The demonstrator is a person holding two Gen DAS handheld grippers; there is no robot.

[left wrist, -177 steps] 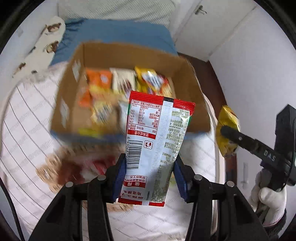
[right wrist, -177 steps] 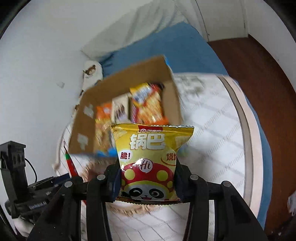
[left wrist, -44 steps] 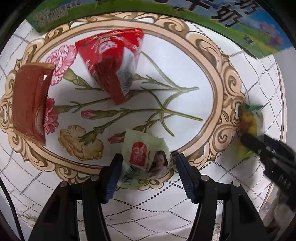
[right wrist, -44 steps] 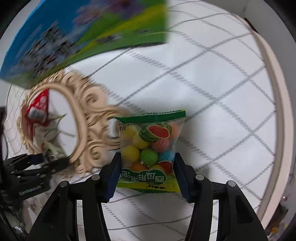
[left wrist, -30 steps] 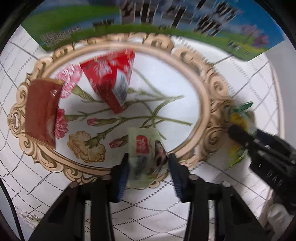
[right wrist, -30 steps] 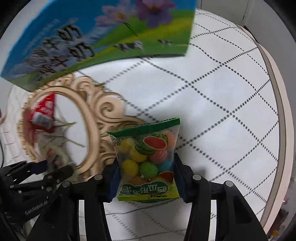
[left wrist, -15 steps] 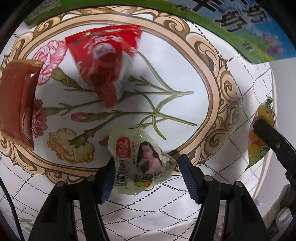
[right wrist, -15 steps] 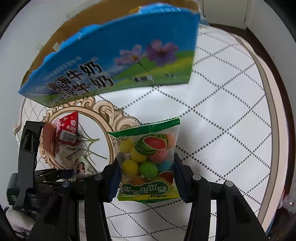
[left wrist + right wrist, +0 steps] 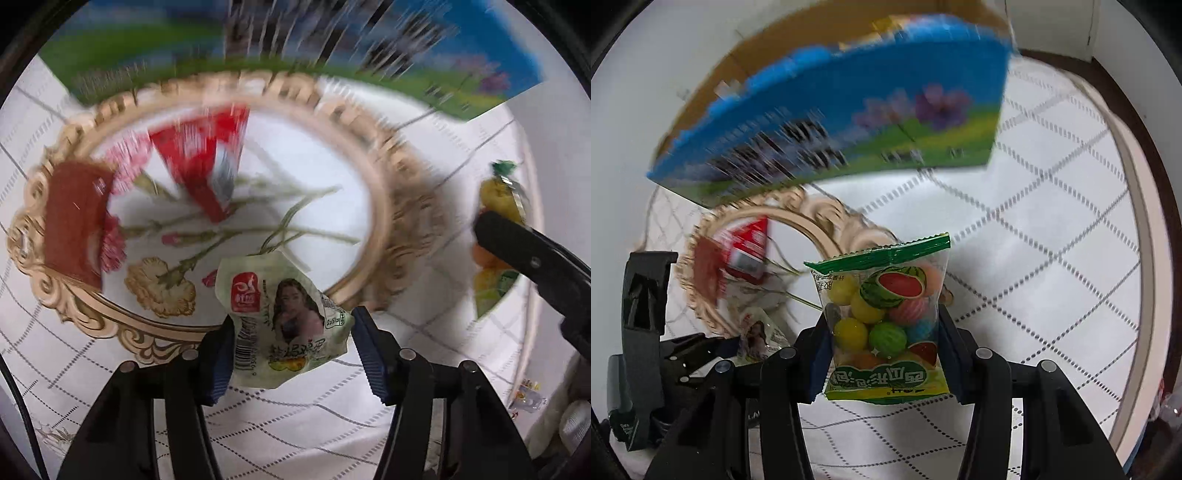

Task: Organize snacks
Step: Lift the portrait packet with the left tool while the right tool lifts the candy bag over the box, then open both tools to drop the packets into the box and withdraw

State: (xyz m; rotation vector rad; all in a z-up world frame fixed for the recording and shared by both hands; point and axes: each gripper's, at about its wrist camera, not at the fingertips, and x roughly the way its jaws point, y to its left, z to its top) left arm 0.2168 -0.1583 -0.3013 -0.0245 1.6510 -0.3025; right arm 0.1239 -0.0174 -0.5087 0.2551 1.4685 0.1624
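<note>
Below the blue box (image 9: pixel 295 48) in left wrist view, left gripper (image 9: pixel 291 347) pinches the pale green packet (image 9: pixel 284 325), red packet (image 9: pixel 203 162) lying nearer that box; right wrist view, right gripper (image 9: pixel 882 354) clamps the candy bag (image 9: pixel 886 321) short of the box, so lift both clear of its front wall before releasing inside.

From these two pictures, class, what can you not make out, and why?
- Left view: print on the red packet and box, motion-blurred.
- Right view: inside the box, hidden by its wall.
- Left view: the sweets bag, partly behind the right gripper.
</note>
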